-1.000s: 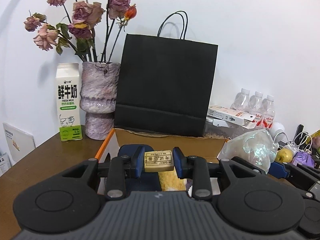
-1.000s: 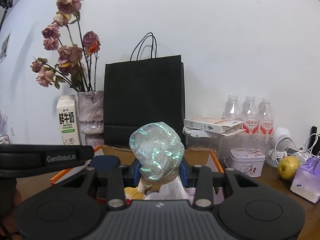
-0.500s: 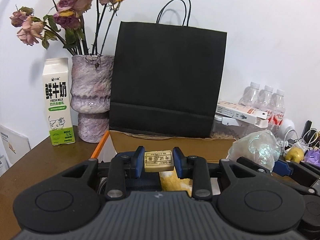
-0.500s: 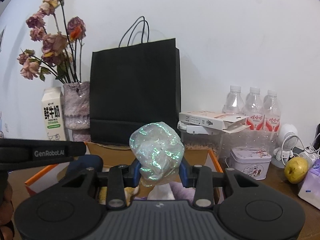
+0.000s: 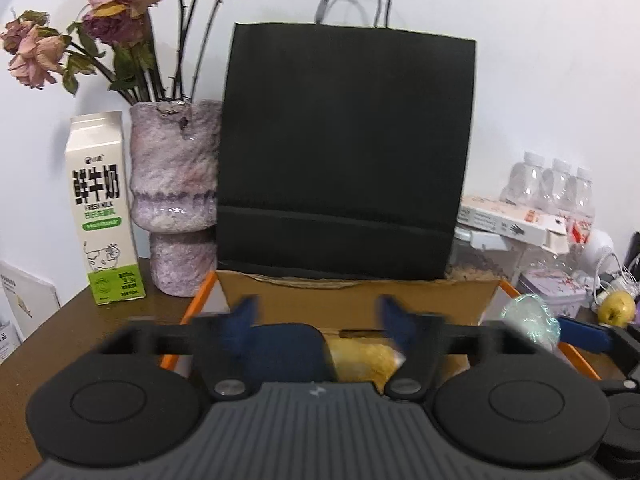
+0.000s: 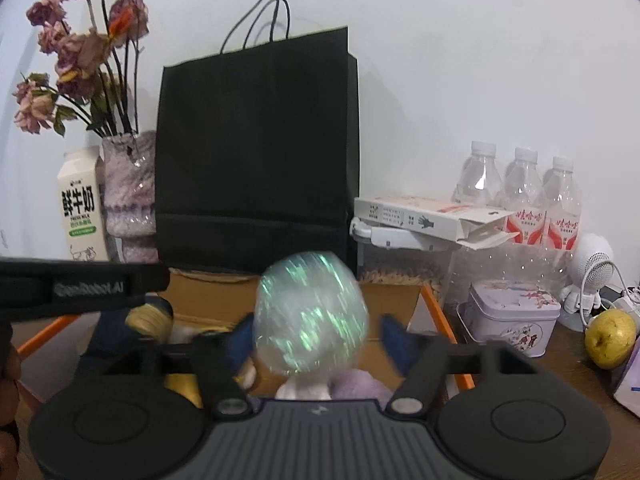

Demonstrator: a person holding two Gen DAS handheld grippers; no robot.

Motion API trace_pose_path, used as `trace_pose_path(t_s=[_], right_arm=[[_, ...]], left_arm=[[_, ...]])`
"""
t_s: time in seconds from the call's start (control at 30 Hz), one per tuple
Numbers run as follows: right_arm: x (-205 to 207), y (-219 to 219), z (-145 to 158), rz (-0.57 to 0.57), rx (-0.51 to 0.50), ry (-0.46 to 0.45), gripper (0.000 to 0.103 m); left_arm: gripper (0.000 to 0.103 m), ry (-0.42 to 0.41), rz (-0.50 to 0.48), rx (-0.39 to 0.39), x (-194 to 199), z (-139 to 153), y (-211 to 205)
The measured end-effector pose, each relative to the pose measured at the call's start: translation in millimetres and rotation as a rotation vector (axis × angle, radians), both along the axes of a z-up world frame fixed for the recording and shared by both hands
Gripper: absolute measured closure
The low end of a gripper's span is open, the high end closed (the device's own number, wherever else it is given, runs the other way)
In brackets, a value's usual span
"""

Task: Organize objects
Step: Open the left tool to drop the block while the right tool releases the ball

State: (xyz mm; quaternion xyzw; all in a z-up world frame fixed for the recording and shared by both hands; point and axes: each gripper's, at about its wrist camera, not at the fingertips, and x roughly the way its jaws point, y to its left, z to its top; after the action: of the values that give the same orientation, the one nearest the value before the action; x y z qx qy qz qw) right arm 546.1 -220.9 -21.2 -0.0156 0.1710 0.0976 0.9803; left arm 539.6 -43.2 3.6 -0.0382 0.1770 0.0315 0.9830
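An open cardboard box with orange edges (image 5: 356, 300) stands in front of me, holding a dark blue object (image 5: 286, 346) and a yellow item (image 5: 362, 358). My left gripper (image 5: 318, 312) is open and empty over the box; the small tan block is out of sight. My right gripper (image 6: 316, 330) is open over the same box (image 6: 394, 300). A blurred iridescent wrapped ball (image 6: 311, 312) sits between its spread fingers, above a pale purple plush (image 6: 356, 386). The ball also shows at the right of the left wrist view (image 5: 530, 320).
A black paper bag (image 5: 344, 152) stands behind the box. A vase of dried roses (image 5: 174, 196) and a milk carton (image 5: 102, 212) stand to the left. Water bottles (image 6: 520, 188), a tin (image 6: 514, 322), a clear container (image 6: 404, 256) and a yellow-green fruit (image 6: 610, 338) are to the right.
Both grippers have opened. The tan block has left the left gripper and dropped out of view. The right fingers have spread away from the iridescent ball, which is blurred.
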Motion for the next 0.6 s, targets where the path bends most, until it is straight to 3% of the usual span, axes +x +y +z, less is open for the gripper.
trace_pose_path(t_s=[0.07, 0.4, 0.6], right_arm=[[-0.6, -2.4, 0.0, -0.013, 0.007, -0.001, 0.000], [-6.3, -6.8, 2.3, -0.015, 0.024, 0.016, 0.000], [-24.7, -11.9, 9.0, -0.011, 0.023, 0.030, 0.000]], left_arm=[[0.000, -0.031, 0.017, 0.004, -2.6, 1.2, 3.6], [0.000, -0.004, 0.021, 0.000, -7.9, 1.0, 14.9], [0.000, 0.006, -0.008, 0.007, -31.8, 6.9, 16.0]])
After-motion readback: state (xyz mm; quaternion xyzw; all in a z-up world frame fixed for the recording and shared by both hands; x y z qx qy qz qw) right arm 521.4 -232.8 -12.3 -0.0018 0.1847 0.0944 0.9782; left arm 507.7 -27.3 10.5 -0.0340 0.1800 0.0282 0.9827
